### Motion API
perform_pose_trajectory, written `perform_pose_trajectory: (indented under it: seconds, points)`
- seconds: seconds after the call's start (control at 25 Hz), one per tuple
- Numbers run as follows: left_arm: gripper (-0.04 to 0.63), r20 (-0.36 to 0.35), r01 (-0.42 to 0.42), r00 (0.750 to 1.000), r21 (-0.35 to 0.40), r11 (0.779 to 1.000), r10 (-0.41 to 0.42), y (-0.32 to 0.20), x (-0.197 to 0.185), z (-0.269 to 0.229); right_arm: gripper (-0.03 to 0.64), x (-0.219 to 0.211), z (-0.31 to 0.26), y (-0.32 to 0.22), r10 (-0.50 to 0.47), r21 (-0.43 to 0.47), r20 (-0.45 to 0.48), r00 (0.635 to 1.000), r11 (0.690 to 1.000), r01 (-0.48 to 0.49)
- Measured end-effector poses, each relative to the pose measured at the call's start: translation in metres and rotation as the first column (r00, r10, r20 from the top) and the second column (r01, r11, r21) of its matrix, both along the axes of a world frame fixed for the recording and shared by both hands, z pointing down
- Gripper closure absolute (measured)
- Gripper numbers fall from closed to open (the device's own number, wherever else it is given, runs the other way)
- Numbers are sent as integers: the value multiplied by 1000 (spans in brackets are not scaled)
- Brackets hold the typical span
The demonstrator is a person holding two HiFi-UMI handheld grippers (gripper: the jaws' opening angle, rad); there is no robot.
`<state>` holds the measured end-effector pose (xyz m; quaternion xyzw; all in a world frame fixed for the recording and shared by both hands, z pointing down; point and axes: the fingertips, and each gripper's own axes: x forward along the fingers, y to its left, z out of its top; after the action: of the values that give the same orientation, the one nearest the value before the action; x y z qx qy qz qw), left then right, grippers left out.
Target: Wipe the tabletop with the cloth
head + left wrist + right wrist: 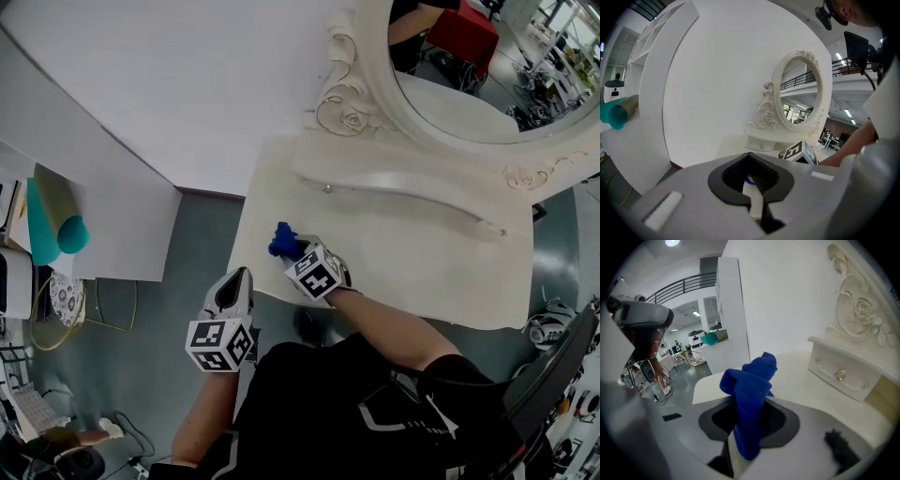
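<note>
Right gripper (296, 253) clamped on the blue cloth (281, 240), bunched over the table's (403, 253) near-left corner; left gripper (234, 283) closed, empty. Cloth judged soft, light and floppy: best held mid-bunch, leaving loose folds to wipe.

The cloth (282, 240) is bright blue and soft-looking, and it's bunched and twisted into a lump instead of lying flat. It's pinched between the jaws of the right gripper (298, 251). A crumpled wad sticks up past the tips, and a narrower tail hangs back between the jaws toward the gripper body. It's over the near left corner of the tabletop (403, 253), close to the left edge. Honestly can't tell if the wad is actually touching the surface. The tabletop is a pale cream colour, smooth and matte, with rounded corners, and it stretches off to the right from there.
</note>
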<state>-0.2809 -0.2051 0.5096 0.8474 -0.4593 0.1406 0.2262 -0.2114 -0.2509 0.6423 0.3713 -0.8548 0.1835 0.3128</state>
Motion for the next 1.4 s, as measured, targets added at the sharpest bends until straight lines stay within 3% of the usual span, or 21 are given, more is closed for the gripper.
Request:
perform_pose_trajectory:
  seconds: [0.68,1.4]
  points:
    - [586,-26,-185,982,19,983,185,20,115,-15,493,134,0,53,171,-31,-45,984,984,-173]
    - [586,-21,-363,931,23,932,363,57,228,-20,493,270,-1,114,395,-34,-50,917,917,-397]
